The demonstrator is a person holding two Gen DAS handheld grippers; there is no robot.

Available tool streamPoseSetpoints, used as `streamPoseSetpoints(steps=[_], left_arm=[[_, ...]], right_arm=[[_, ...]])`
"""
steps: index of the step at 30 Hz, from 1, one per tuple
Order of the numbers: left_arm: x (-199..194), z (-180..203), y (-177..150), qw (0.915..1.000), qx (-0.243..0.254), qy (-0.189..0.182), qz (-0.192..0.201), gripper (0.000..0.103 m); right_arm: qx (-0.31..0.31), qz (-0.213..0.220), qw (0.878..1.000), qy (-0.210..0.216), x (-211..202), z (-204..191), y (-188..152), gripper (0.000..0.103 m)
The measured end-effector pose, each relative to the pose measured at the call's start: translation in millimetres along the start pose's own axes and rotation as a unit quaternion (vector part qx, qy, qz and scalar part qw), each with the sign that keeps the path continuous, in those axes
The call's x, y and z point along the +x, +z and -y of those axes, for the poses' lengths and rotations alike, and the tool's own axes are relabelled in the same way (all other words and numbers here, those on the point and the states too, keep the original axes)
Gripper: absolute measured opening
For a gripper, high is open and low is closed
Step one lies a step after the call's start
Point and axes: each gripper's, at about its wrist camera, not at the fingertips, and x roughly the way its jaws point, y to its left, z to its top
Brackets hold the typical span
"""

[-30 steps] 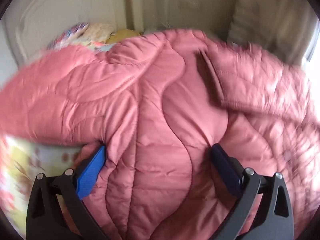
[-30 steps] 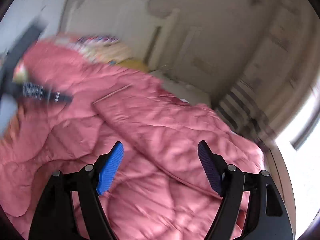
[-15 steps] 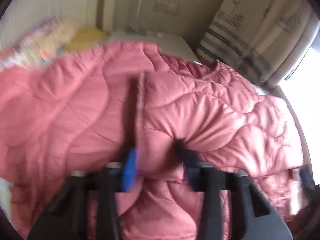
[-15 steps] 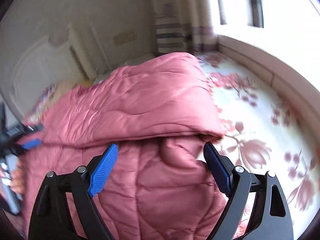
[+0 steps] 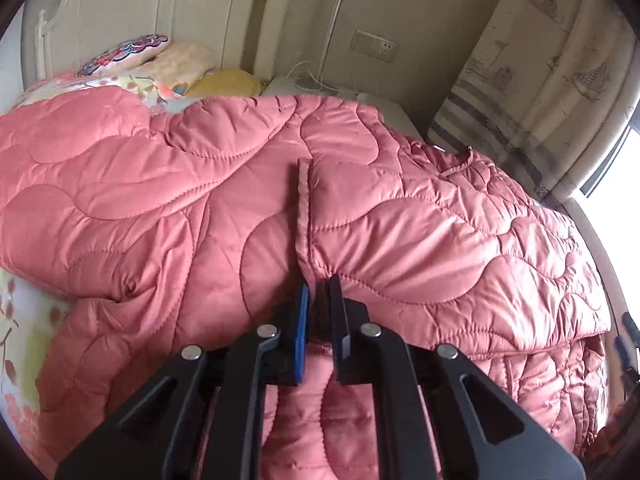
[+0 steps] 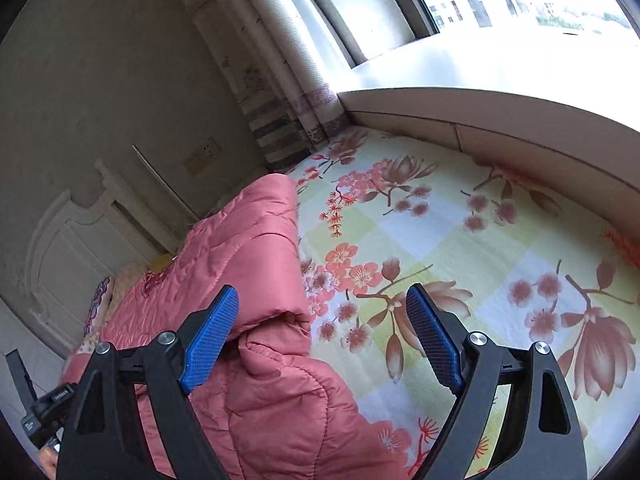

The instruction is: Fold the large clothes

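Note:
A pink quilted coat lies spread over the bed, one flap folded across it with a straight hem running up the middle. My left gripper is shut on the coat, its blue pads pinching the near end of that hem. In the right wrist view the coat fills the lower left, its folded corner bulging between the fingers. My right gripper is closing around that corner; the pads stand apart and neither presses the fabric. The left gripper's black frame shows at the far left.
A floral bedsheet covers the bed right of the coat. Pillows lie by a white headboard. A striped curtain, a window ledge and a wooden ledge wall border the bed. A white bedside table stands behind.
My left gripper went from wide open to shut on the coat's hem. My right gripper swung right to the coat's far edge over the floral sheet and rolled; its jaws narrowed slightly.

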Motion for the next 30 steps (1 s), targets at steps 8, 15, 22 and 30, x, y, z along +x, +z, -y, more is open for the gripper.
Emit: streamPoseSetpoints(steps=[8, 15, 22, 30], left_arm=[[1, -16, -2, 0.998, -0.037, -0.05, 0.006, 0.038], [1, -17, -2, 0.9982, -0.04, -0.045, 0.006, 0.039], [2, -11, -2, 0.9986, -0.024, -0.047, 0.003, 0.054], [3, -9, -2, 0.9985, -0.019, -0.052, 0.0, 0.061]], right_arm=[[-0.124, 0.018, 0.992, -0.02, -10, -58, 32, 0.065], [-0.241, -0.126, 0.96, -0.062, 78, -79, -10, 0.062], [-0.249, -0.071, 0.964, -0.052, 50, -99, 28, 0.062], [-0.277, -0.159, 0.946, -0.051, 106, -97, 18, 0.062]])
